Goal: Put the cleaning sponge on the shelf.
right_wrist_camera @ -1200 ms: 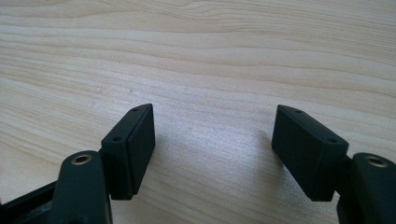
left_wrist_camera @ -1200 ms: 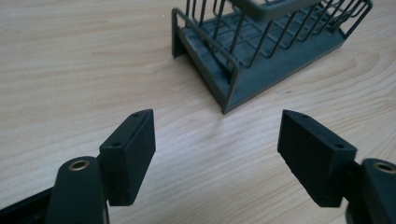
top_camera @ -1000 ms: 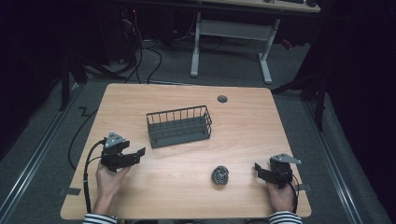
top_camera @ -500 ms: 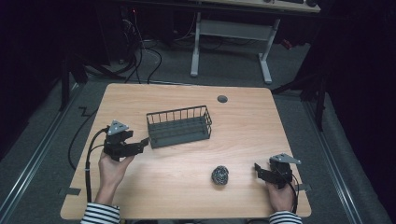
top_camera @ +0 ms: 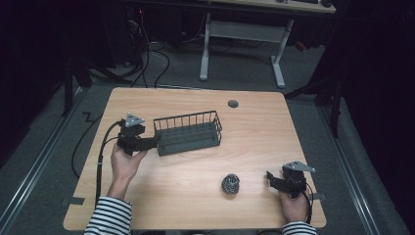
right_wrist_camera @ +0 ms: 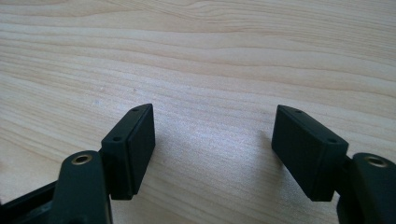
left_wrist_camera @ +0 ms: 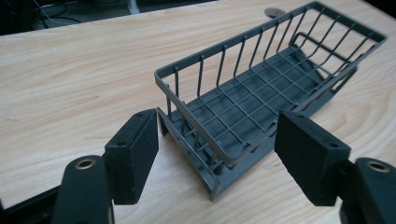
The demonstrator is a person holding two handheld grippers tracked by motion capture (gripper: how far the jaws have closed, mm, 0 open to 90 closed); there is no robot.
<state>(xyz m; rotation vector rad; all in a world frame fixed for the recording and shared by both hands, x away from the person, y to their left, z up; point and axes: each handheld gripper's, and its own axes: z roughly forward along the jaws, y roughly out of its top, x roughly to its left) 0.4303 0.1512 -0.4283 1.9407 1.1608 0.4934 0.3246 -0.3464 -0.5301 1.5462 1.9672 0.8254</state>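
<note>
Looking from the high view: we see the left gripper [top_camera: 147, 143] at the left short end of the wire basket [top_camera: 188, 132], jaws just been closing, the end of the basket between them but not yet pinched.
Basket place: left of the counter's [top_camera: 254, 142] middle, nearer the far edge than the near one; long axis runs roughly left to right along the counter, slightly skewed.
Nearer hand: ours on the left, plainly; the right gripper [top_camera: 272, 179] rests near the near right corner, well apart from the basket.
Steel scourer [top_camera: 231, 183]: near the near edge, between the two hands, just beside the right gripper's reach.
Room: bare wood around the basket on every side; a small round cap [top_camera: 233, 104] sits near the far edge.
Left gripper view: the basket [left_wrist_camera: 261, 98] stretches away from the jaws up and to the right; its near end wall stands between the pads [left_wrist_camera: 135, 149], a gap showing on both sides, so we judge the grip not yet made.
Right gripper view: jaws released and parted over bare counter [right_wrist_camera: 196, 56], nothing between the pads [right_wrist_camera: 133, 144].
</note>
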